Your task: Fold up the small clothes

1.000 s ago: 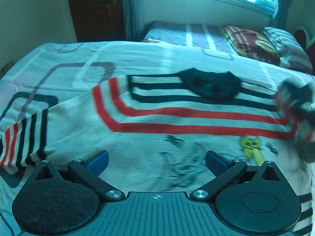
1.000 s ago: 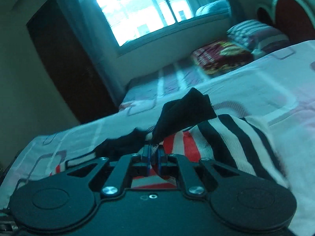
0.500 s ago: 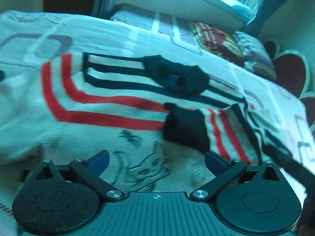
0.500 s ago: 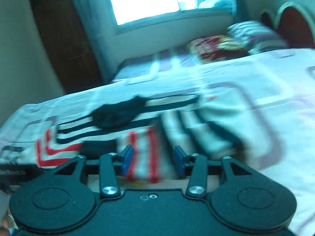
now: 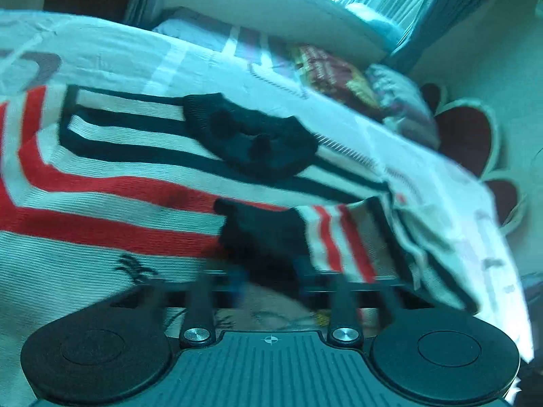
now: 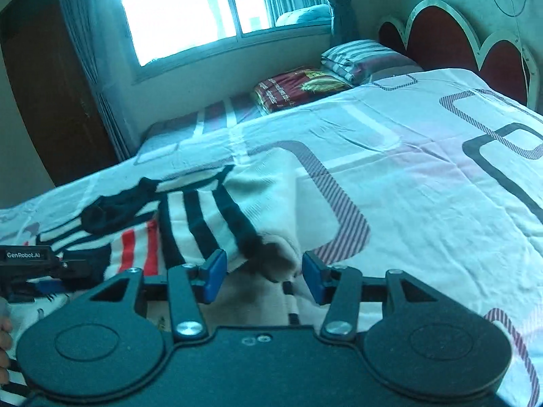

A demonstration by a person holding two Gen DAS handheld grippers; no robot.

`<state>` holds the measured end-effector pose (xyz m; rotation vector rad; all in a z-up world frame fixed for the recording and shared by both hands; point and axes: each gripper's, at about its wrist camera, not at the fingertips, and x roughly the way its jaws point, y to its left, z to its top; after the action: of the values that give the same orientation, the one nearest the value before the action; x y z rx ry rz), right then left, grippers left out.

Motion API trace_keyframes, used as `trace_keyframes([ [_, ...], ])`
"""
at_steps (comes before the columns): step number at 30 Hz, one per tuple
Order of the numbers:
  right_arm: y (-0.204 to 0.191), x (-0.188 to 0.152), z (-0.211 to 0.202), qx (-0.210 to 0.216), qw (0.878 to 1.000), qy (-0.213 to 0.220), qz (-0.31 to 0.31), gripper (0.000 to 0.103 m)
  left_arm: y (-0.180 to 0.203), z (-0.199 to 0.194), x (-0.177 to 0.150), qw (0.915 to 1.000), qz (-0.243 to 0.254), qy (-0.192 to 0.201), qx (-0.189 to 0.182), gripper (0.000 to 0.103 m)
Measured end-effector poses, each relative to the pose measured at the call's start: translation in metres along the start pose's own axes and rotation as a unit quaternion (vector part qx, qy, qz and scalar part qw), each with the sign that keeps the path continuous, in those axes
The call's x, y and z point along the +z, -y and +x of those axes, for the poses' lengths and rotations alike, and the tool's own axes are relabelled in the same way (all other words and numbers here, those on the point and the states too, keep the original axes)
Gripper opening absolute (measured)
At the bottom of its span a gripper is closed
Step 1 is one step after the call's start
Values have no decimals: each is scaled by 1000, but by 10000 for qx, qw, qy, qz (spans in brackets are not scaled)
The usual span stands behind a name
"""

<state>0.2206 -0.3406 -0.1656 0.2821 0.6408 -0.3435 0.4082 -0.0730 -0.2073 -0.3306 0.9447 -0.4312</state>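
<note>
Striped knit, a small sweater (image 5: 142, 183) in red, black and white, is lying spread on the patterned bedsheet (image 6: 407, 156) with its right sleeve (image 5: 325, 234) now folded inward across the chest. The right gripper (image 6: 260, 273), which a second ago was pinching that sleeve's black cuff, is hanging half spread beside the fold. The left gripper (image 5: 269, 276) has just been closing around that cuff (image 5: 261, 234), though blur is hiding whether the pads are gripping it; the sleeve fold appears to be laid.
</note>
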Motion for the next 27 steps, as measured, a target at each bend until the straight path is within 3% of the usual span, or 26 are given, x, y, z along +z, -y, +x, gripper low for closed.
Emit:
trace_keyframes([
  [6,-1,-8,14,1,9996,-265,-80,44,0,-27,10,9985,-36,514,-168,13],
  [8,-6,-9,15,-1,9994,-272,-192,37,-4,-42,19,9968,-104,773,-163,13],
  [13,-14,-1,31,-192,9984,-359,-401,39,-24,-76,33,9923,-154,1228,-1,13],
  [15,-15,1,42,-49,9984,-469,-322,35,-35,-79,32,9921,-162,1236,157,13],
  [17,-14,1,43,31,9988,-439,-190,20,-48,-77,28,9926,-272,1153,280,13],
  [18,-12,1,41,35,9993,-353,-124,20,-54,-73,26,9931,-291,1078,361,13],
  [22,14,-5,46,22,9974,-492,525,15,-65,-37,6,9964,-196,418,716,13],
  [25,8,-5,42,-50,9981,-567,245,16,-64,-32,-3,9953,51,397,880,13],
  [27,12,-4,34,32,9977,-573,360,24,-66,-41,-1,9953,-26,430,866,13],
])
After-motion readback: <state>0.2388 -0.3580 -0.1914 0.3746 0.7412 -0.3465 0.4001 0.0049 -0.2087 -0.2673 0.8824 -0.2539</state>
